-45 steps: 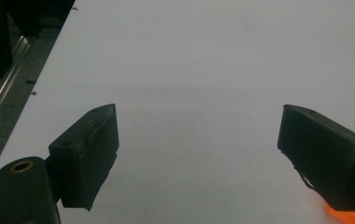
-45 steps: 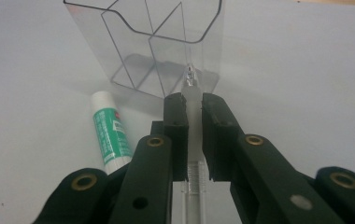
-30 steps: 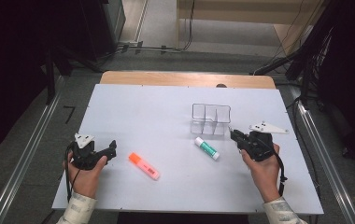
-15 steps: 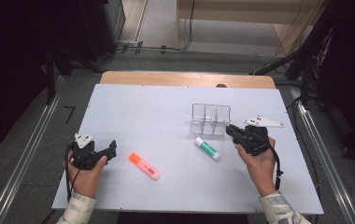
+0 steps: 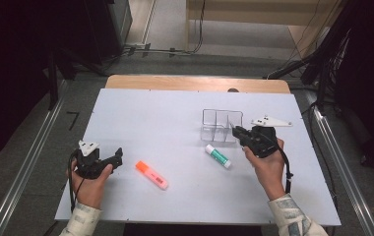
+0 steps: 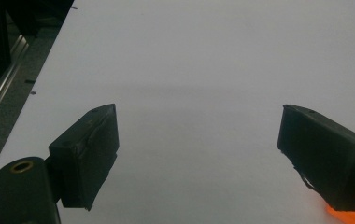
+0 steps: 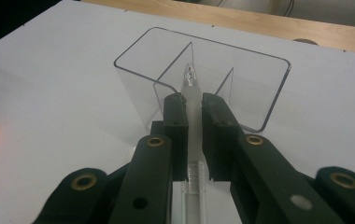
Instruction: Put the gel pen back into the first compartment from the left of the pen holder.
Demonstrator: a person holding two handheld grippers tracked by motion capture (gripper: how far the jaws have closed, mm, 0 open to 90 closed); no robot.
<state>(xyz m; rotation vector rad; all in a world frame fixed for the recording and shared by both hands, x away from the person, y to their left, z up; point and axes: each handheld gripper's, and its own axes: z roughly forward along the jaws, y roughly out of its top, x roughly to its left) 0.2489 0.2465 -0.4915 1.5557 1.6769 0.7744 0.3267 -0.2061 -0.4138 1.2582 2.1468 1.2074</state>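
Progress looks to me like the first of three items being underway: I am holding a clear-barrelled pen (image 7: 192, 100) in the right gripper (image 7: 193, 106), whose fingers (image 7: 174, 122) are pressing in on the barrel from both sides, and I am pointing its tip towards the clear three-compartment organiser (image 7: 264, 88) just ahead. From the right gripper view the pen tip is lining up with the nearest divider and the middle compartment, but it is not inside anything yet, and all the compartments I can see are looking empty. In the high view the right gripper (image 5: 241, 135) is hovering just beside the organiser (image 5: 210, 118) on the white counter (image 5: 160, 118). A glue stick with a green label (image 5: 218, 156) is lying flat on the counter near the front of the organiser, untouched. An orange highlighter (image 5: 151, 174) is lying flat farther towards my left side, well apart from the organiser. My left gripper (image 5: 110, 160) is resting low near the counter's left front, close to the highlighter; its fingers (image 6: 88, 149) are standing wide apart with nothing between them, and an orange end of the highlighter (image 6: 346, 212) is peeking out behind the far finger. So I am judging one drop as imminent, with the glue stick and highlighter waiting.
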